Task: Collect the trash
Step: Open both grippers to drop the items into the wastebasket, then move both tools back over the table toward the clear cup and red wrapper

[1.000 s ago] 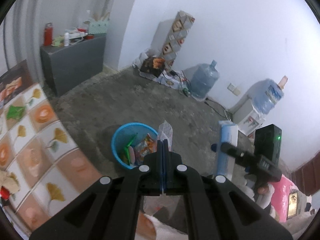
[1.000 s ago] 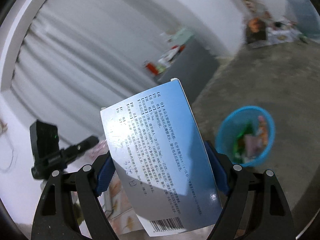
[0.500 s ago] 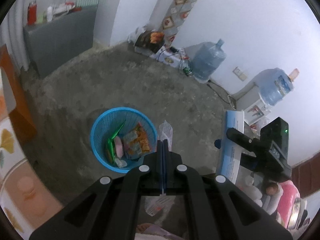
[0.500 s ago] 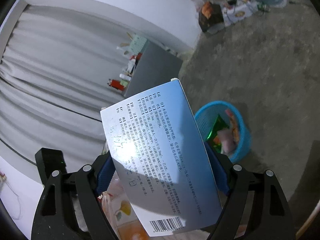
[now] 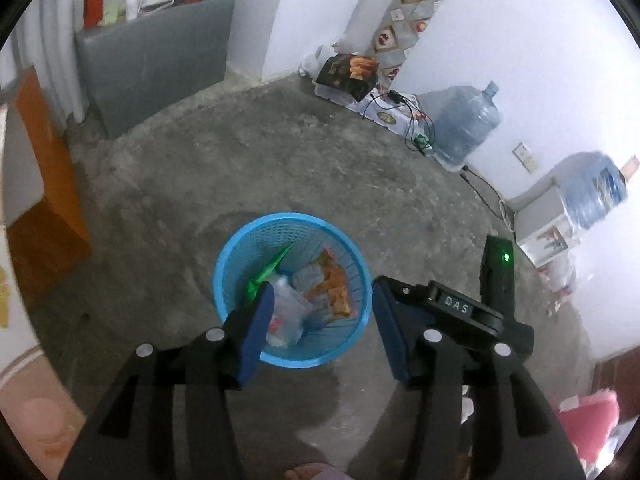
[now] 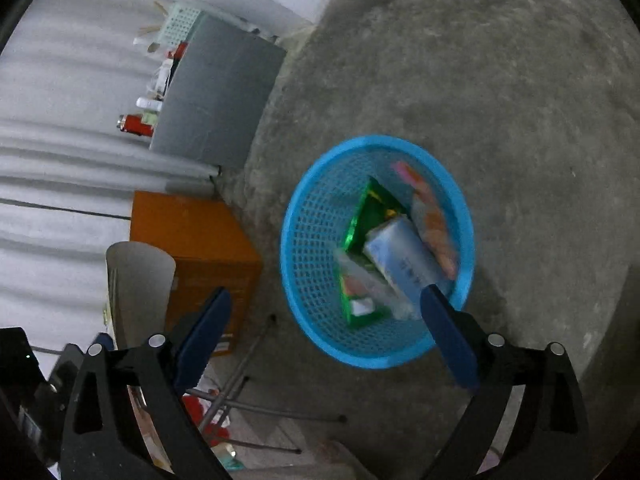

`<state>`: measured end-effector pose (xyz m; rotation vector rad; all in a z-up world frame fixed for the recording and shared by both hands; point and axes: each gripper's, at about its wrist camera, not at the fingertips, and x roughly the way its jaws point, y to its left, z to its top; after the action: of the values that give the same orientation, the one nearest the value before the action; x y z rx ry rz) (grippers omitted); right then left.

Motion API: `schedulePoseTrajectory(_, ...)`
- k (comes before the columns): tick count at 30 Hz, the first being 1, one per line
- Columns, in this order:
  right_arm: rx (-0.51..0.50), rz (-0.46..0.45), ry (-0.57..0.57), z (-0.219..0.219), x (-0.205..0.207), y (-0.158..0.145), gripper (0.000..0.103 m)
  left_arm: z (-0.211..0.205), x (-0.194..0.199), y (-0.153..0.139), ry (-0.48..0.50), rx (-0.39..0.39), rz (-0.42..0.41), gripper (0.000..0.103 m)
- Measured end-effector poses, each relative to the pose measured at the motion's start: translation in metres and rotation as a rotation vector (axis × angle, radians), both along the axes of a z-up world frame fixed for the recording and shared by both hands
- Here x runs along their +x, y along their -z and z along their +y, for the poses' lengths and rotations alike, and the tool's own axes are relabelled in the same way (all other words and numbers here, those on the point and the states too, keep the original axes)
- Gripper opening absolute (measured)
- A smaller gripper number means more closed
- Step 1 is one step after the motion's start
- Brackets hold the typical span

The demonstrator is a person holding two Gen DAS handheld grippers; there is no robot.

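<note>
A: Left gripper (image 5: 322, 322)?
B: Jaws spread wide, nothing between the blue pads (image 5: 256, 332); poised above the blue mesh basket (image 5: 224, 264) on the concrete floor (image 5: 280, 160).

A: Right gripper (image 6: 324, 330)?
B: Likewise released, pads far apart, empty; basket (image 6: 308, 248) seen between and beyond the fingers.

A: Location of the blue box (image 6: 400, 260)?
B: Inside the basket, lying among the other trash. Long axis slanted in the right wrist view, running from upper left down toward lower right, lower end hidden behind the right pad. Slightly blurred; printing on its face unreadable.

A: Other contents?
B: Green foil wrapper (image 6: 372, 212) just beside the box, pointed tip toward the far rim; orange snack packet (image 5: 332, 284) along the opposite wall; clear plastic bag (image 5: 286, 312) near the left pad.

A: Surroundings?
B: Orange cabinet (image 6: 200, 236) near the basket, grey cabinet (image 5: 152, 60) against the curtain, water jug (image 5: 466, 124) by the white wall.
</note>
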<state>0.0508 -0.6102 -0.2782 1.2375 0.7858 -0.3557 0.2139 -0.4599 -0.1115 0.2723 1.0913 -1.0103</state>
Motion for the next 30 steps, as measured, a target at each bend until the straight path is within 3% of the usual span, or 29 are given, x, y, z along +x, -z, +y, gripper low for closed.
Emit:
schedulePoseTrajectory(7, -0.072, -0.026, 0.032, 0.021, -0.038, -0.023, 0.091, 0.03, -0.009, -0.034, 0.0, -0.065, -0.02, 0.052)
schedulePoseTrajectory(11, -0.149, -0.039, 0.035, 0.035, -0.042, -0.042, 0.091, 0.053, -0.023, -0.058, 0.004, -0.112, -0.06, 0.059)
schedulePoseTrajectory(22, -0.556, -0.075, -0.121, 0.119, -0.042, -0.145, 0.095, 0.145, -0.072, -0.122, -0.083, -0.181, -0.234, 0.083)
schedulePoseTrajectory(30, -0.745, -0.125, -0.204, 0.172, -0.037, -0.185, 0.095, 0.213, -0.086, -0.144, -0.216, -0.214, -0.242, 0.095)
